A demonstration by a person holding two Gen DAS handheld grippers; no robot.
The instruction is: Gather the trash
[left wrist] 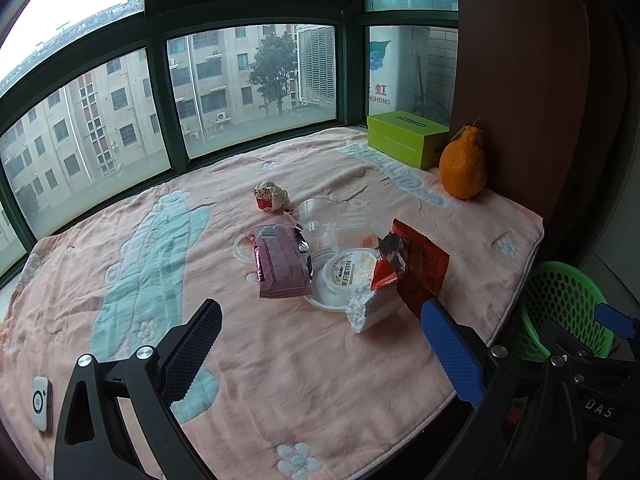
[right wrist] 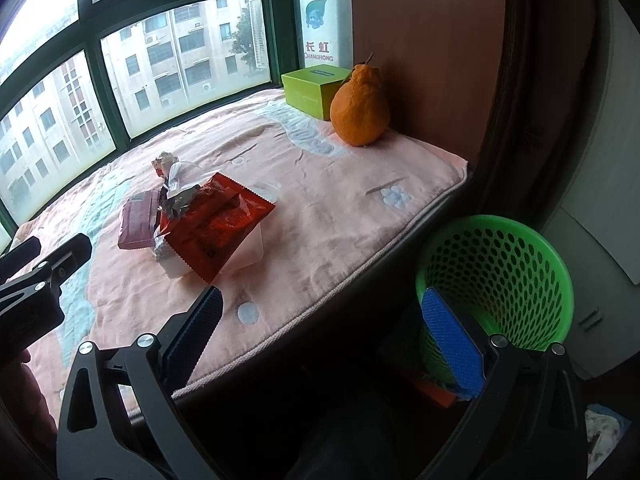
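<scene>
The left claw (left wrist: 320, 332) hangs spread wide and empty over a pink blanket (left wrist: 280, 380) that covers a window ledge, its fingers pointing toward a heap of trash just ahead. Nearest its blue finger (left wrist: 452, 352) lies a white foam chunk (left wrist: 366, 310), touching a torn red wrapper (left wrist: 420, 268). Beside these sits a sealed white cup (left wrist: 350, 272) on a clear plastic tray, and a pink wrapper (left wrist: 282, 264) leans over another small cup. Farther back is a crumpled paper ball (left wrist: 272, 196), apart from the heap.

The right claw (right wrist: 324, 332) is also spread and holds nothing; it hovers past the ledge's edge, its blue finger (right wrist: 454, 344) in front of a green basket (right wrist: 520, 264) standing on the floor below (something orange and blue shows low inside it).

At the far corner an orange fruit (right wrist: 360, 108) stands just beside a green box (right wrist: 312, 90).
</scene>
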